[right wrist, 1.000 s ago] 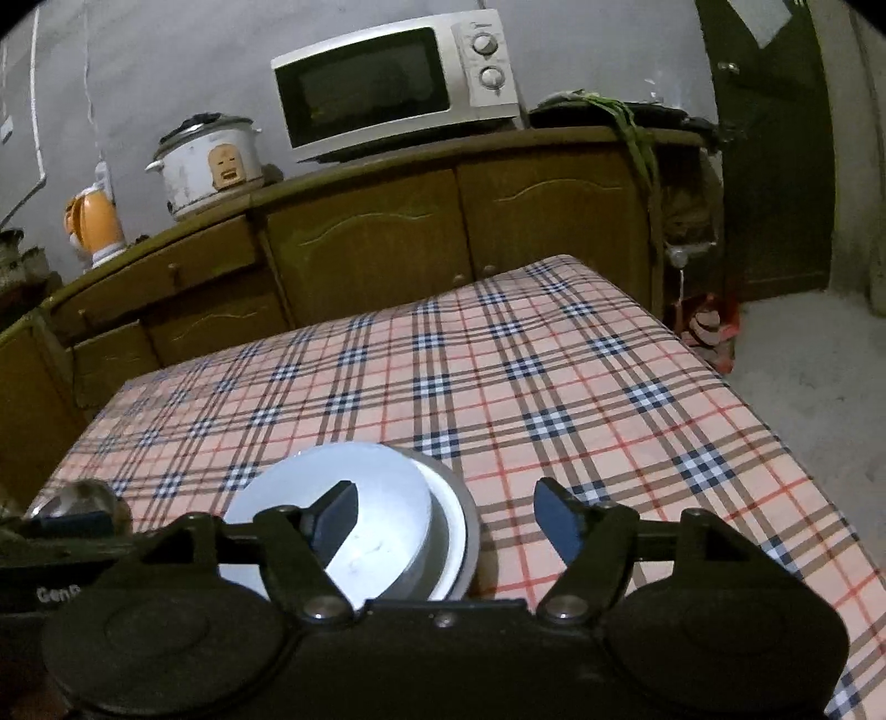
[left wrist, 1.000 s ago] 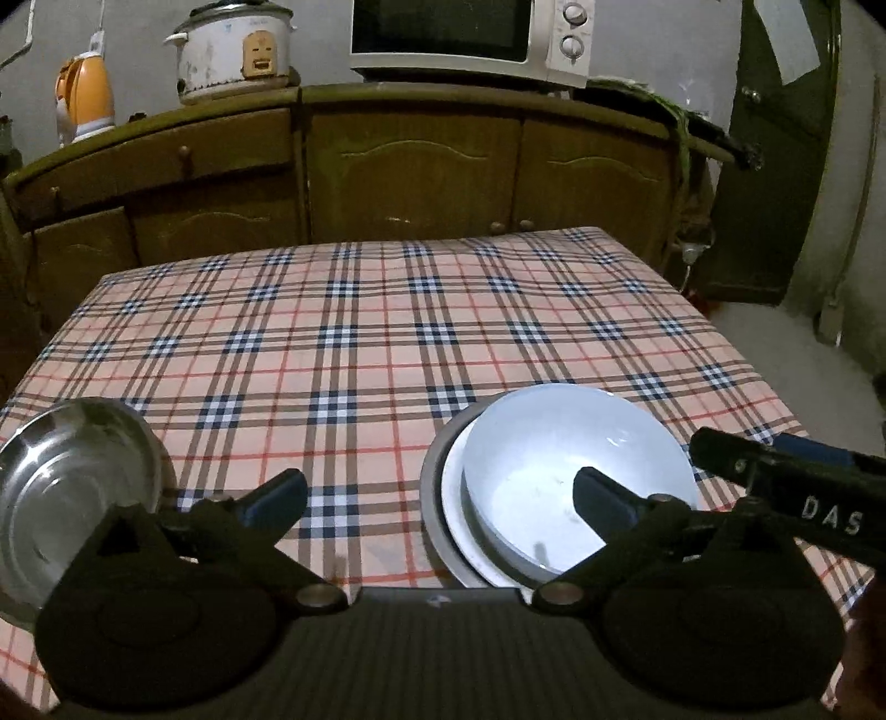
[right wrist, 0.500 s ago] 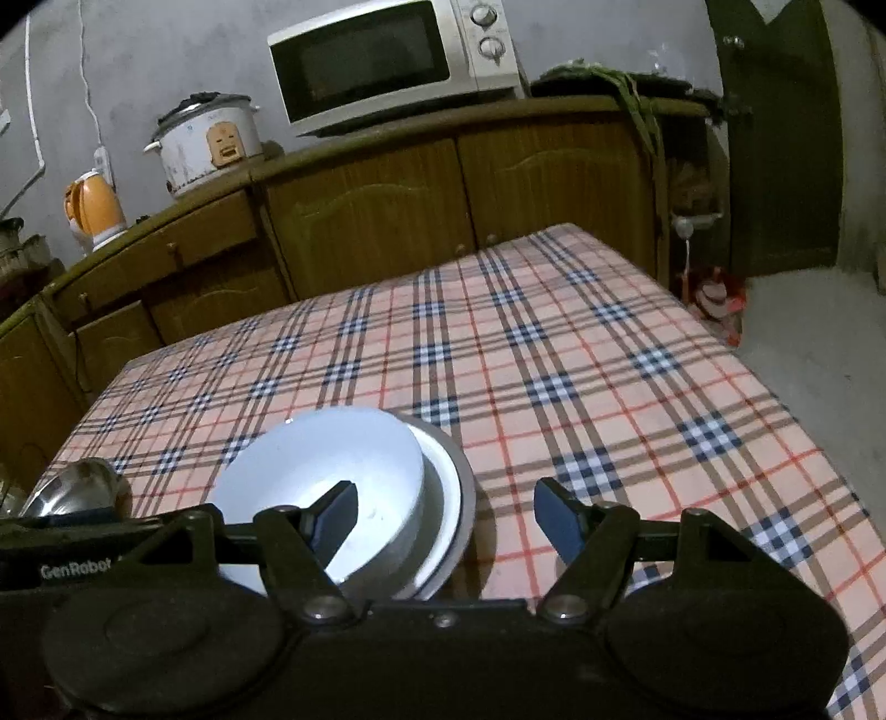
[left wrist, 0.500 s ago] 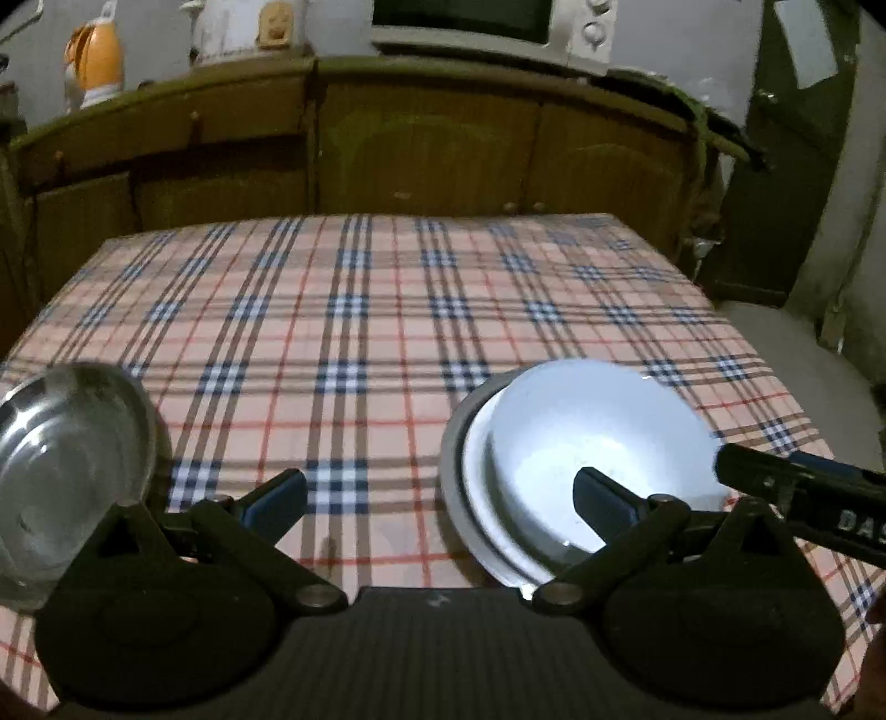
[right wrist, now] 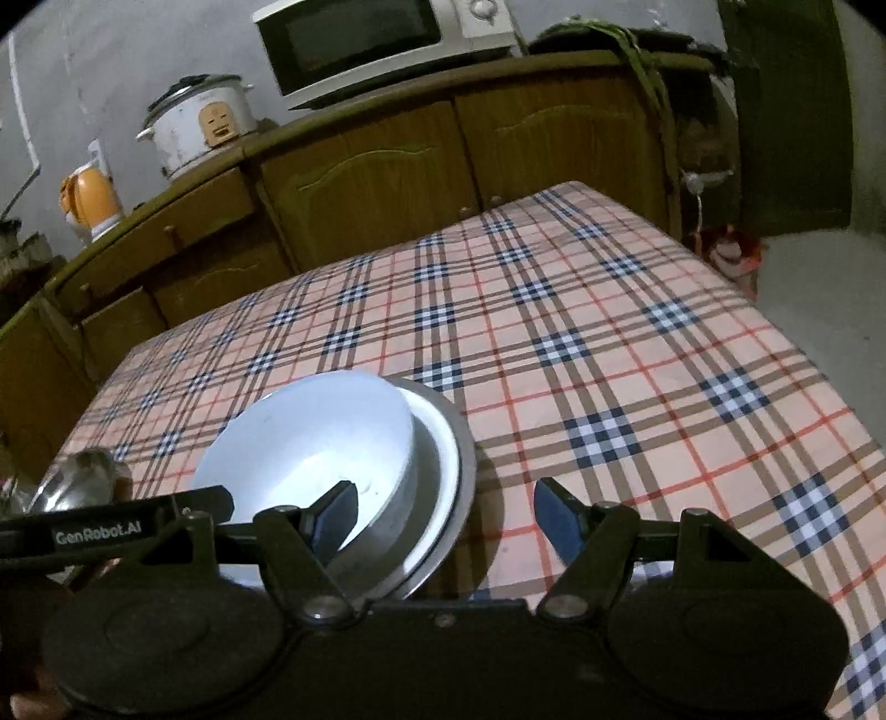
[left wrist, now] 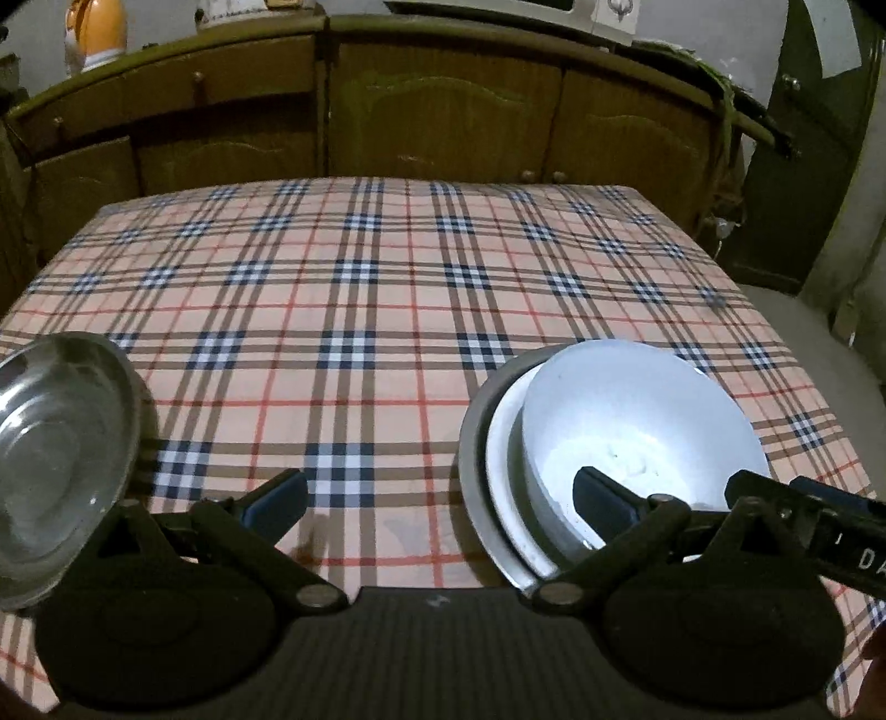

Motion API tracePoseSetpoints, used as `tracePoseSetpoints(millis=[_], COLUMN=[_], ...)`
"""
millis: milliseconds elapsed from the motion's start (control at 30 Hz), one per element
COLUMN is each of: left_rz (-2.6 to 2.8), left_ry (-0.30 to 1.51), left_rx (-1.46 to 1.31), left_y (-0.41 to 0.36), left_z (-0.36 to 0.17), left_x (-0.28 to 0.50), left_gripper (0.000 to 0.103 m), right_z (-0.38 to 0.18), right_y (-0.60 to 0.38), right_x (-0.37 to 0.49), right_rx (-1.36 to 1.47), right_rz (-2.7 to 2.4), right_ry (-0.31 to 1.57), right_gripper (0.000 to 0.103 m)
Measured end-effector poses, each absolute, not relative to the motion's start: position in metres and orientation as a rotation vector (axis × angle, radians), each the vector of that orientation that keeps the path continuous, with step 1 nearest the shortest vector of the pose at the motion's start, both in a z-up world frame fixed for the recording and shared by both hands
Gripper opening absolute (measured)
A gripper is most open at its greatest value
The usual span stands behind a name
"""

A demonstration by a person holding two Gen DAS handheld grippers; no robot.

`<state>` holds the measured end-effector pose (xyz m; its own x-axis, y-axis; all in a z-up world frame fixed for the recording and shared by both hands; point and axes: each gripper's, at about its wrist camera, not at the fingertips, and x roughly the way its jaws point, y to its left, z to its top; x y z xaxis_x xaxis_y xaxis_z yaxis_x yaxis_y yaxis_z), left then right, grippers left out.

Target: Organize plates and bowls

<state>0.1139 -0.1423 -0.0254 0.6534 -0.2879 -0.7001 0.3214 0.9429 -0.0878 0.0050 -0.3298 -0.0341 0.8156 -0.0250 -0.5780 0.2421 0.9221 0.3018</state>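
A white bowl (left wrist: 637, 426) sits in a white plate (left wrist: 504, 443), which sits on a steel plate (left wrist: 470, 443), at the near right of the plaid table. A steel bowl (left wrist: 55, 448) stands at the near left. My left gripper (left wrist: 440, 501) is open and empty, between the steel bowl and the stack, its right finger over the white bowl's rim. In the right wrist view the white bowl (right wrist: 315, 437) and steel plate (right wrist: 459, 443) lie left of centre; my right gripper (right wrist: 443, 512) is open and empty, straddling the stack's right edge.
The plaid tablecloth (left wrist: 387, 277) covers the table. Wooden cabinets (left wrist: 443, 111) stand behind it, with a microwave (right wrist: 376, 44), rice cooker (right wrist: 199, 122) and orange kettle (right wrist: 91, 199) on top. A dark door (right wrist: 786, 111) is at the right.
Both grippers have tilted down and moved closer over the table. The stack and steel bowl look larger. Nothing was grasped; both grippers stay open.
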Motion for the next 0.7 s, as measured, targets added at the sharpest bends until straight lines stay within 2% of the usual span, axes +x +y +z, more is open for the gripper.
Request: tracePoseSetpoints(millis=[267,367,533,600,667,700], left_rz=[-0.386,-0.4,-0.456,-0.473,-0.488,-0.5], left_ry=[0.823,0.835,0.851,0.839,0.837,0.837], left_rx=[0.066,0.082,0.064,0.068,0.059,0.05], left_y=[-0.155,-0.159,-0.159,-0.162,-0.161,-0.161], left_z=[-0.036,-0.042,-0.05,-0.051,-0.05,-0.05], left_x=[0.134,0.142,0.148,0.147,0.148,0.149], left_gripper=[0.102,0.099,0.099,0.097,0.094,0.089], right_z=[-0.046,-0.051,-0.061,-0.064,-0.065,-0.066], right_y=[-0.338,-0.339,-0.34,-0.339,-0.339,-0.34], right_x=[0.027,0.036,0.046,0.049,0.051,0.051], right_rx=[0.43,0.443,0.478,0.505,0.535,0.546], right_rz=[-0.114,-0.106,-0.065,-0.039,-0.015,-0.014], right_ry=[0.647,0.662,0.683,0.679,0.677,0.677], right_gripper=[0.083,0.082,0.074,0.063,0.057,0.057])
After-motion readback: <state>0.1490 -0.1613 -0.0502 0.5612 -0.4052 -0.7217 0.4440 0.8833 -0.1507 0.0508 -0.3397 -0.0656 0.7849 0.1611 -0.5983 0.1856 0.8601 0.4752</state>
